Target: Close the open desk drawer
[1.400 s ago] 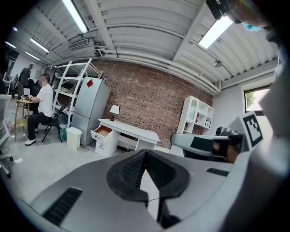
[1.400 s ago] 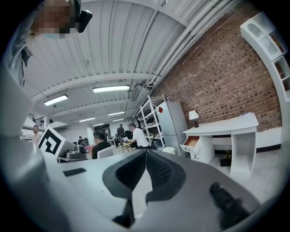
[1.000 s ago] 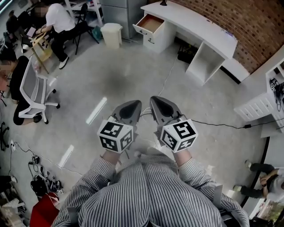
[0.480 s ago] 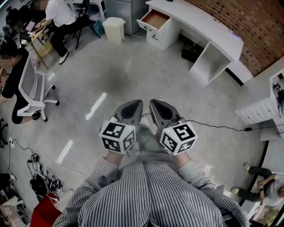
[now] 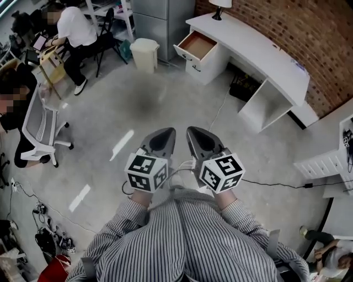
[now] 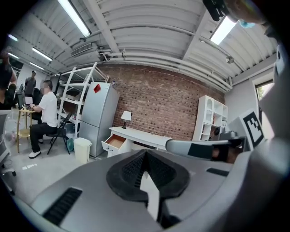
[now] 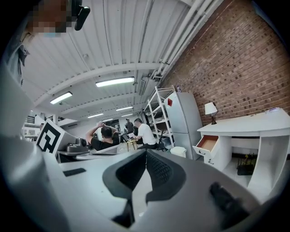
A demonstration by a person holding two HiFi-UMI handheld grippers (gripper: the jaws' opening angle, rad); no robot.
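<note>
The open drawer (image 5: 197,45) juts from the tabletop's (image 5: 265,52) end, well ahead across the floor (image 5: 165,93), slightly nearer the right gripper (image 5: 197,135) than the left gripper (image 5: 164,136), both with jaws pressed together, empty.

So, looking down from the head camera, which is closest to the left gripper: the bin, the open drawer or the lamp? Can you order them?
Starting from the left gripper:
1. white bin: on the floor ahead, slightly to the left.
2. open drawer: ahead and a little right, just past the bin.
3. lamp: on top of the desk, farthest back.
</note>
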